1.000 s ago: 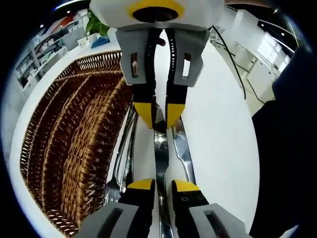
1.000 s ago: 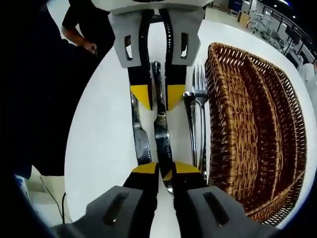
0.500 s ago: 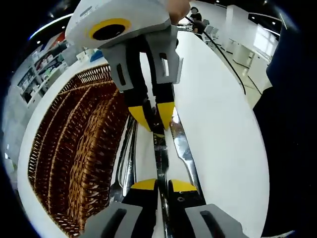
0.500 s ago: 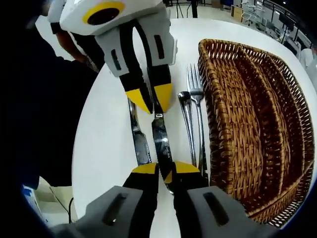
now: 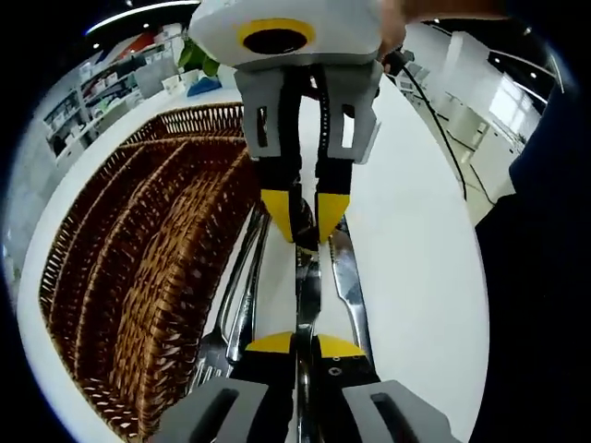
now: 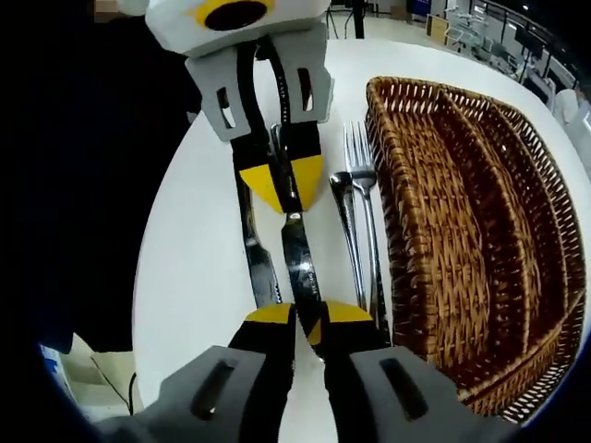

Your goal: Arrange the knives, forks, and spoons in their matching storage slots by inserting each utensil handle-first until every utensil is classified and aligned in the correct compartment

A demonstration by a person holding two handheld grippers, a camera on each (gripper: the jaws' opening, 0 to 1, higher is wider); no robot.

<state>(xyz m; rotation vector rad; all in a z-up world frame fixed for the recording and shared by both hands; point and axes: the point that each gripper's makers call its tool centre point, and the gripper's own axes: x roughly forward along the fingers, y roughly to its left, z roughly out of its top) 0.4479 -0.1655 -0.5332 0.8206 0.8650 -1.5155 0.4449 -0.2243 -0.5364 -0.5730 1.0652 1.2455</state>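
Knife, flat polished steel, beside ribbed wicker basket.

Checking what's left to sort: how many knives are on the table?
2: one knife gripped at both ends by the two grippers, a second knife lying beside it, away from the basket. Others may be hidden.

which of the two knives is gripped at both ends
The knife nearer the fork and basket, with the right gripper and left gripper shut on opposite ends. The other knife lies free beside it.
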